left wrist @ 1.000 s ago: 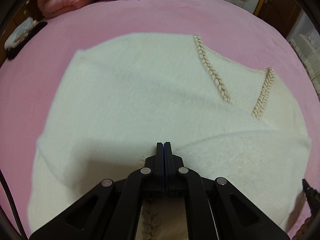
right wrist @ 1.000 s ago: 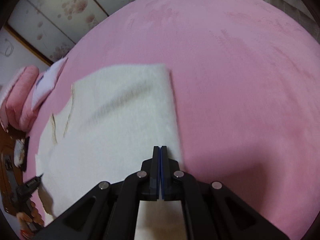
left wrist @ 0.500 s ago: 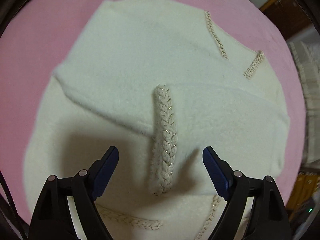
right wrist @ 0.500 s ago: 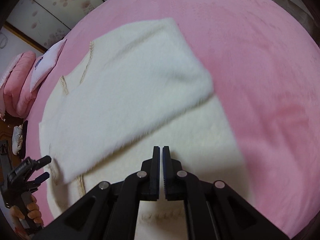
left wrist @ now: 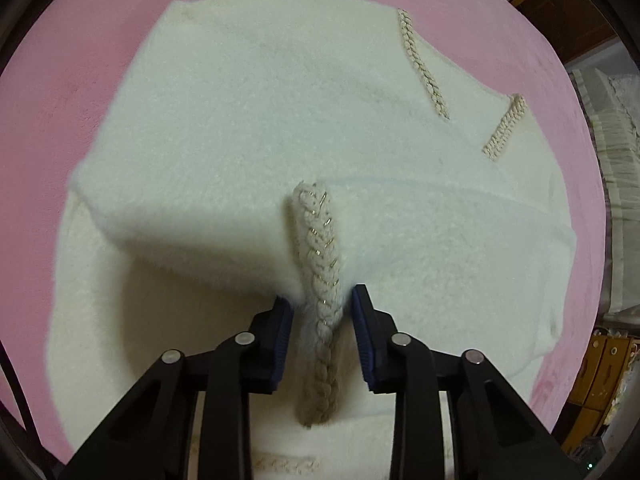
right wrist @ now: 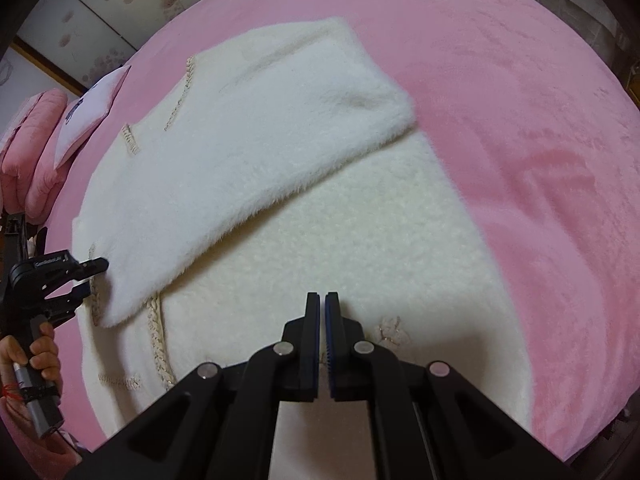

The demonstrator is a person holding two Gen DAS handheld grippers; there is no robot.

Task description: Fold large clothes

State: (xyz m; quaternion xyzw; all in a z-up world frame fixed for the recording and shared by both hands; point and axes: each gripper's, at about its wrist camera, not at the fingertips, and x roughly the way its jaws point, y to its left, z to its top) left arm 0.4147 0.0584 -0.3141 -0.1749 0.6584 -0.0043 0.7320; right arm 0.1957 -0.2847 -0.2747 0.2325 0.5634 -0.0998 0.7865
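Since a second ago the left gripper has dropped over the braided trim and its jaws are closing around it, pads seemingly just meeting the fluffy edge; bite trim and fleece together before lifting. White garment fills this view, pink bedspread showing from 9 to 12 o'clock.

Right gripper has swung back, pinched shut on nothing above the garment's lower half. Pillows sit at 10 o'clock, the floral wall panels at 11.
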